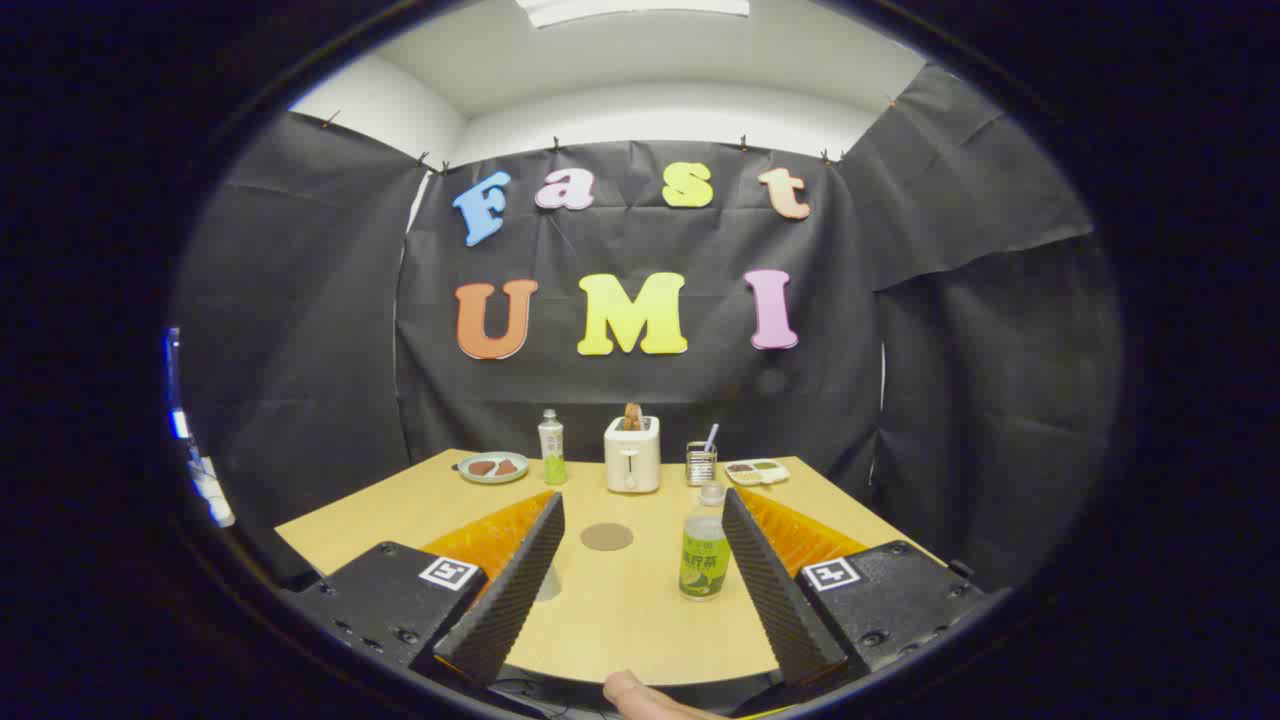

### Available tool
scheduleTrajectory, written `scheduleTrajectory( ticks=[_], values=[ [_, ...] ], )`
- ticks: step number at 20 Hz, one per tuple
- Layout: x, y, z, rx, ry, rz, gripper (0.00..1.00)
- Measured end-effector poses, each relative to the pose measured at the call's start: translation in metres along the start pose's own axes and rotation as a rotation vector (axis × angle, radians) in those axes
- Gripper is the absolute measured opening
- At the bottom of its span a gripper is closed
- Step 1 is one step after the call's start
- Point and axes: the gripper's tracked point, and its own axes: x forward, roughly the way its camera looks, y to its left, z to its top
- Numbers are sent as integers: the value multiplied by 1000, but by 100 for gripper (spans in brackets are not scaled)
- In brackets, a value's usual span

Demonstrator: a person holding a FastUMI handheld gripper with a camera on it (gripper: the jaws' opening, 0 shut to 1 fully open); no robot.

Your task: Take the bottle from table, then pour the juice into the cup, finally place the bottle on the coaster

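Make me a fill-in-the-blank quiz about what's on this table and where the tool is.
1. The tool is ____, its fingers apart with nothing pressed between them.
2. The juice bottle between the fingers stands ____ on the table.
3. The round coaster lies between that bottle and the ____ beyond it.
4. A second bottle stands between the toaster and a ____ of food.

Missing words: open; upright; toaster; plate

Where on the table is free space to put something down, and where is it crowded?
Between the open gripper fingers, the table is bare beside the near bottle and before the coaster. The far edge is crowded: plate, second bottle, toaster, metal cup, tray.
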Motion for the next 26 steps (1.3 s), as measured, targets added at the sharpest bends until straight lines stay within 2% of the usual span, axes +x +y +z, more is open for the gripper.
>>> scheduleTrajectory(
  ticks=[6, 13, 26],
  values=[
    [-5, 7, 10, -19, -48, 18, 100],
    [0, 6, 4, -14, -35, 22, 100],
    [22, -24, -20, 10, 21, -46, 100]
  ],
)
